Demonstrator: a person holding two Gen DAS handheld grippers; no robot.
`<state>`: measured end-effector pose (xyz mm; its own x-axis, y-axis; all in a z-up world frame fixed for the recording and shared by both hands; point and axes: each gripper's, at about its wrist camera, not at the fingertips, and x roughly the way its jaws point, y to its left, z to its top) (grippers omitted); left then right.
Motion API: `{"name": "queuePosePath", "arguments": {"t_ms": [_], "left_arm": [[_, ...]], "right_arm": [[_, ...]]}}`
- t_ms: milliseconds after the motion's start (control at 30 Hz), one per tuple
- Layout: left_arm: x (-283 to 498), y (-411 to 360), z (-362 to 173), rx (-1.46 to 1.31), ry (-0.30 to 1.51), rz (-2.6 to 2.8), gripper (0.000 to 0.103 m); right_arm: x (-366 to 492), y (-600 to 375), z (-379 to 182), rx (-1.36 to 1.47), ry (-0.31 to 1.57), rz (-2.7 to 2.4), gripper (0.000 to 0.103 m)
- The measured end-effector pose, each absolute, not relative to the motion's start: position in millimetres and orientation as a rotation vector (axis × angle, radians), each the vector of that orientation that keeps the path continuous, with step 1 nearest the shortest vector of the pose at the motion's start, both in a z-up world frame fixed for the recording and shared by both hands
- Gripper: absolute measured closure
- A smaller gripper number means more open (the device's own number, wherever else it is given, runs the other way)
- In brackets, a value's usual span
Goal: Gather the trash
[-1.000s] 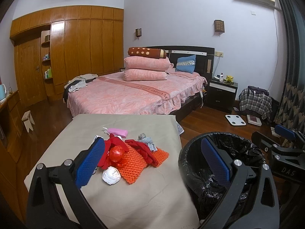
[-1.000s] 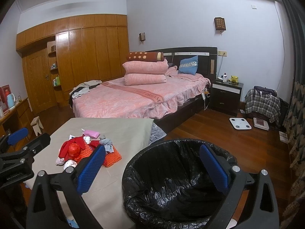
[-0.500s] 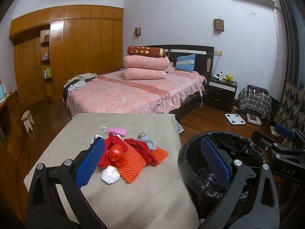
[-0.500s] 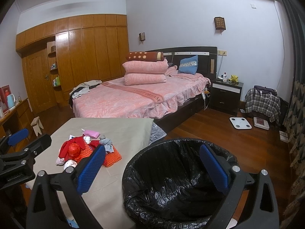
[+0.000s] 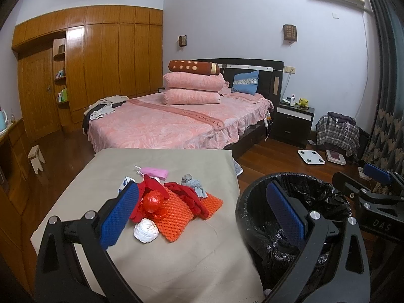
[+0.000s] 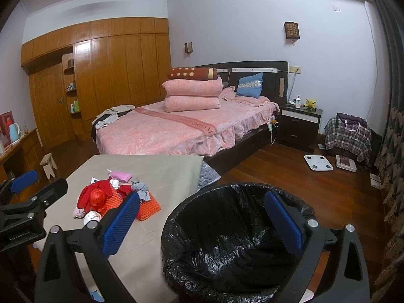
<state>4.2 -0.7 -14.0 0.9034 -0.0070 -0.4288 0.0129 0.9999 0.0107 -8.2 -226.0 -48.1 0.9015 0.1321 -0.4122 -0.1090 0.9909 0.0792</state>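
L wrist cam above table (image 5: 151, 265), R cam over bin (image 6: 227, 240), both facing bed (image 6: 164, 131), shared.

Around you, beyond the work surface:
- bed (image 5: 176, 123) with pink cover; two folded pink quilts (image 5: 193, 92) stacked on it, brown dotted bolster (image 5: 193, 67) on top, blue pillow (image 5: 245, 82) beside
- wooden wardrobe (image 6: 113, 68)
- dark nightstand (image 6: 299, 126)
- white scale (image 5: 311, 156) on the floor
- small wooden stool (image 6: 49, 164)

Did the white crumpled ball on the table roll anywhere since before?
No. The white crumpled ball sits at the orange knitted mat's near corner, just as in the earlier left wrist pictures.
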Motion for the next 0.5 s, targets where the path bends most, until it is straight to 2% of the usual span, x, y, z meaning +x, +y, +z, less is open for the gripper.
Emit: {"name": "queuePosePath", "arguments": {"t_ms": [500], "left_arm": [[4.7,-1.5,-16.5,0.009,0.449,-0.011,0.005]], "right_arm": [[-4.9,-225.2,-51.7,0.051,0.435,0.126,0.006]]}}
